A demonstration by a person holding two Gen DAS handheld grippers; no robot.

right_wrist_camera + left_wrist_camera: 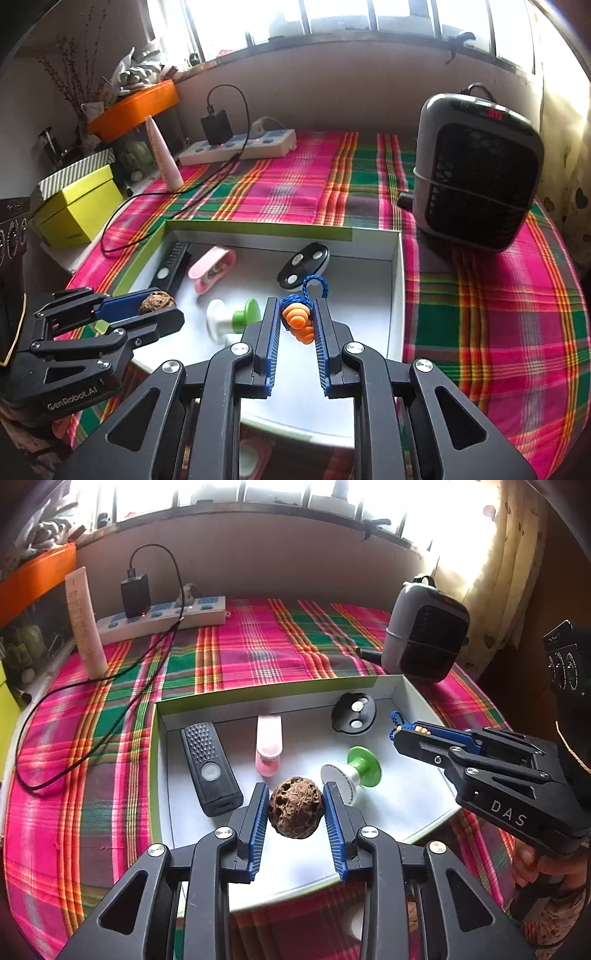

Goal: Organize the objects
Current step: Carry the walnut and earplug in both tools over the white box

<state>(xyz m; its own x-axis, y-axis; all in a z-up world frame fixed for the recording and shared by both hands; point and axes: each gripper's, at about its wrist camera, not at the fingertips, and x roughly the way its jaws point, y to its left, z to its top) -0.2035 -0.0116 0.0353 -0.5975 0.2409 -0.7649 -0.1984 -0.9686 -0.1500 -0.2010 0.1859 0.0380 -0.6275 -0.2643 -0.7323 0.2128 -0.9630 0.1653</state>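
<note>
My left gripper is shut on a brown walnut, held above the white tray. From the right wrist view the same walnut shows between the left gripper's blue pads. My right gripper is shut on orange earplugs with a blue cord looping above them; in the left wrist view it hangs over the tray's right side. Inside the tray lie a black flashlight, a pink clip, a black round case and a green-and-white spool.
The tray rests on a pink-and-green plaid cloth. A grey heater stands at the back right. A white power strip with a black charger and trailing cable, and a white tube, sit at the back left. A yellow box stands off the cloth's left.
</note>
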